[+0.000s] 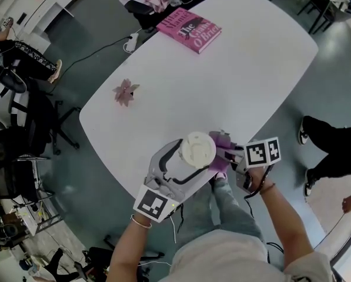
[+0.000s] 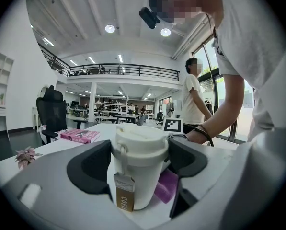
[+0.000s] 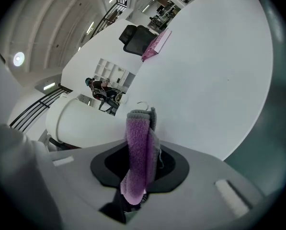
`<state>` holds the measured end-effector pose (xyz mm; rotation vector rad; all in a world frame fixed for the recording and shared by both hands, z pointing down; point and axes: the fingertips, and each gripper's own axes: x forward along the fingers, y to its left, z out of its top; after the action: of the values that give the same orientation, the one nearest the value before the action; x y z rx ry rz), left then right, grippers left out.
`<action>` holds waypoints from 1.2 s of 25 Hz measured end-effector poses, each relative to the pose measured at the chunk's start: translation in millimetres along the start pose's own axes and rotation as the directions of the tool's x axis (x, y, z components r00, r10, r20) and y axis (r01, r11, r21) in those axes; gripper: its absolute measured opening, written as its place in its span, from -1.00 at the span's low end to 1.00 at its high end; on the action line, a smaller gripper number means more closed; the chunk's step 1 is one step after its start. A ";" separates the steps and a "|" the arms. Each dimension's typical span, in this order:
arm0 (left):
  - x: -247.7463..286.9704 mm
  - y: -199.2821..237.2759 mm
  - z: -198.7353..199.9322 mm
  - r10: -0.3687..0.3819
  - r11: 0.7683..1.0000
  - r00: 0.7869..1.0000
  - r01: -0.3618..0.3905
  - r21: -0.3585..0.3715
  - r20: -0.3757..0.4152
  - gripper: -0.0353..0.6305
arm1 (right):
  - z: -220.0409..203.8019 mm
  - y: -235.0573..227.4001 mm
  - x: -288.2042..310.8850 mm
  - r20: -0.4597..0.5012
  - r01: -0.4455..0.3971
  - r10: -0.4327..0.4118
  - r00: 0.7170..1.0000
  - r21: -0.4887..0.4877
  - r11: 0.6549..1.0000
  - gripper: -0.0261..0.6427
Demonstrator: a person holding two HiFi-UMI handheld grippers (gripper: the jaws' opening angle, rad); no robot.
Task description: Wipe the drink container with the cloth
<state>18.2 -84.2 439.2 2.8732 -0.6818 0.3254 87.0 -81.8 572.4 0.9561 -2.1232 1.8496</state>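
A white lidded drink cup (image 1: 197, 150) (image 2: 138, 164) stands near the table's front edge, with a brown tag hanging on its side. My left gripper (image 1: 190, 163) (image 2: 139, 162) is shut on the cup, one dark pad on each side. My right gripper (image 1: 229, 156) (image 3: 140, 164) is shut on a folded purple cloth (image 3: 139, 155) (image 1: 222, 148) and holds it against the cup's right side. In the left gripper view the purple cloth (image 2: 165, 186) shows behind the cup's lower right. The cup (image 3: 87, 121) appears at the left of the right gripper view.
A pink book (image 1: 189, 28) (image 2: 80, 135) lies at the far end of the white table (image 1: 222, 81). A small pink flower (image 1: 126, 91) (image 2: 25, 155) lies near the left edge. Office chairs (image 1: 28, 116) and seated people surround the table; a standing person's shoe (image 1: 303, 131) is at right.
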 end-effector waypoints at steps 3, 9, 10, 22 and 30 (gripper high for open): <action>0.3 0.2 -0.3 0.000 1.000 1.000 0.000 0.001 0.000 0.24 | -1.5 -6.9 4.8 -0.004 0.022 -0.022 1.000 -0.006 1.000 -0.68; 0.9 0.9 0.2 0.002 1.000 1.000 -0.002 0.001 0.003 0.24 | -3.0 -15.0 10.4 -0.009 0.060 -0.060 0.998 -0.012 0.998 -0.68; 0.8 1.2 -0.1 0.002 1.000 1.000 -0.002 0.000 0.003 0.24 | -3.2 -16.0 11.5 -0.010 0.066 -0.066 0.998 -0.013 0.998 -0.68; 2.1 0.0 0.5 -0.023 1.000 0.999 0.023 0.013 0.026 0.24 | 4.7 5.9 -26.7 -0.169 -0.017 -0.003 0.986 -0.115 0.993 -0.68; 2.6 1.0 4.3 -0.101 0.994 0.994 0.100 0.031 0.035 0.24 | 42.8 54.4 -68.0 -0.296 -0.130 0.030 0.955 -0.325 0.937 -0.67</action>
<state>20.7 -87.1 435.9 2.9355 -0.5397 0.2711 121.5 -96.5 482.9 0.4944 -2.2213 1.4704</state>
